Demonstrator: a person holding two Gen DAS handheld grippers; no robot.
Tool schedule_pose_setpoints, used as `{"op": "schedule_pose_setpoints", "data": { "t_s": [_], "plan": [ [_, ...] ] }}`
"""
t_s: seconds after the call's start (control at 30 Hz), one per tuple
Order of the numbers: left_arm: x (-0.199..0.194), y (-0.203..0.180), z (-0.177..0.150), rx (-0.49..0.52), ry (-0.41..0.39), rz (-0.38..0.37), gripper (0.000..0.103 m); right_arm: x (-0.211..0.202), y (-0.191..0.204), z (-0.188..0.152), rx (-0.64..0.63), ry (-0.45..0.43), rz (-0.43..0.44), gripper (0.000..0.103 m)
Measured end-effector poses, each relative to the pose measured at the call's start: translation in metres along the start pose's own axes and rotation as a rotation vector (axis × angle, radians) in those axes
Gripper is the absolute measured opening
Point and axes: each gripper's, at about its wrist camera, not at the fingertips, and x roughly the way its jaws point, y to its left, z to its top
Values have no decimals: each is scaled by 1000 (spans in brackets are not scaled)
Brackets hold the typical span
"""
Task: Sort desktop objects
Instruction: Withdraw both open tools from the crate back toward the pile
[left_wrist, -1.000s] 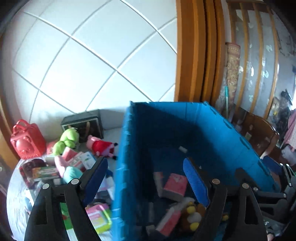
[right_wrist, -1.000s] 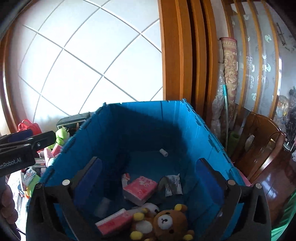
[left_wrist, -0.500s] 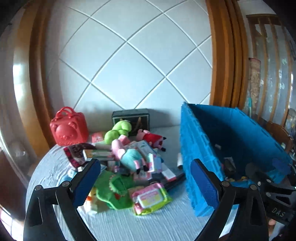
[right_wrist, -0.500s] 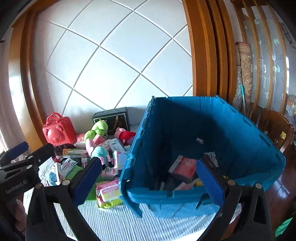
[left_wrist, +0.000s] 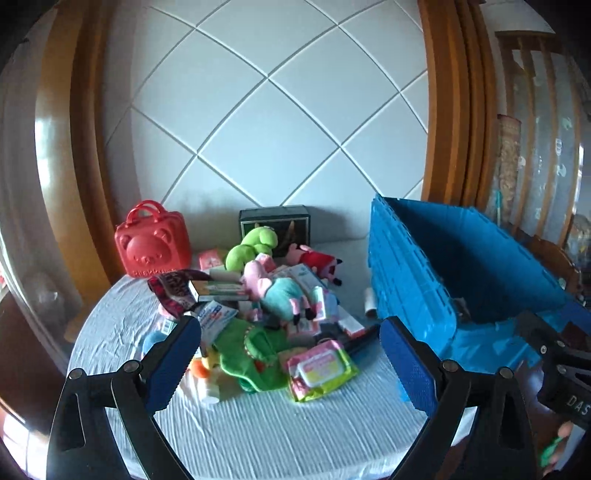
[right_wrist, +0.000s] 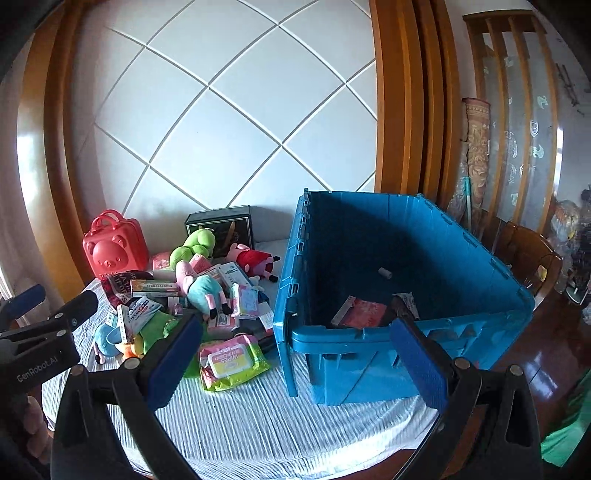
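Where pile ends, wipes pack (right_wrist: 232, 360) reads "WIPES"; left gripper (right_wrist: 40, 328) "GenRobot.AI".

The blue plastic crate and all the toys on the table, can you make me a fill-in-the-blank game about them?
1. The red bear-face plastic case stands on the table, ____ the blue plastic crate.
2. The pink and yellow pack of wipes lies on the ____ striped tablecloth.
3. Nothing is between the fingers of the left gripper; its jaws are ____.
4. The round green plush toy leans in front of a ____ box.

Missing words: outside; white; open; black
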Motion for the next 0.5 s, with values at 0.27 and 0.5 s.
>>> {"op": "schedule_pose_setpoints", "data": {
  "t_s": [0.27, 0.5],
  "plan": [
    [-10, -3, -1, -14, -15, -10, 99, -8, -13, 1, 18, 3, -28, 103],
    [-11, -1, -2, -24, -21, 5, 99, -7, -13, -1, 13, 10, -21, 103]
  ]
}}
